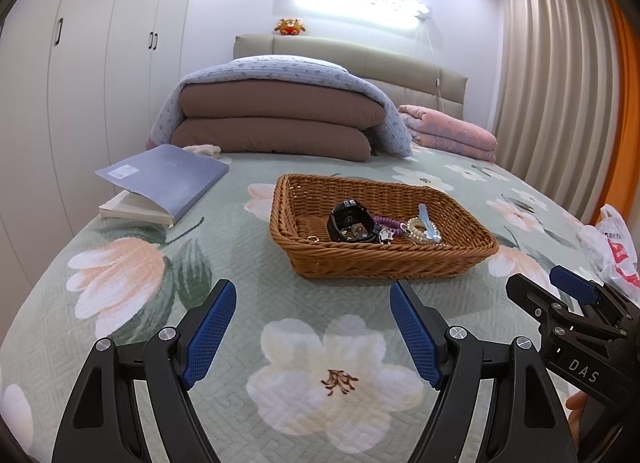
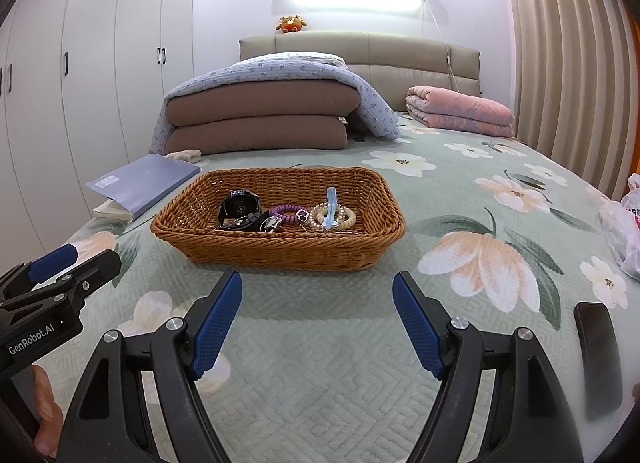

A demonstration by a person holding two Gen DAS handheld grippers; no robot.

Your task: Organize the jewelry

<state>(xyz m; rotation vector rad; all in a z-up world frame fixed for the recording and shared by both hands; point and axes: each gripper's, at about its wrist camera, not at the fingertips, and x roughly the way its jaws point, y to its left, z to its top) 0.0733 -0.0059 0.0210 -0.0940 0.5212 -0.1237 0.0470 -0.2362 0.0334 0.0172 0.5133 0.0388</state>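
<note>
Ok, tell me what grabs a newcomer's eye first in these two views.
First the wicker basket in the middle of the floral bedspread, with a black watch, a purple coil band and a bead bracelet lying in it. Next the open left gripper and right gripper, both empty, short of the basket. Behind, folded brown quilts sit by the headboard.

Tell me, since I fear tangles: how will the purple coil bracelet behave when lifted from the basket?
The purple coil bracelet looks springy, so it would likely stretch and flop. It touches the black watch, so it may snag or drag it.
</note>
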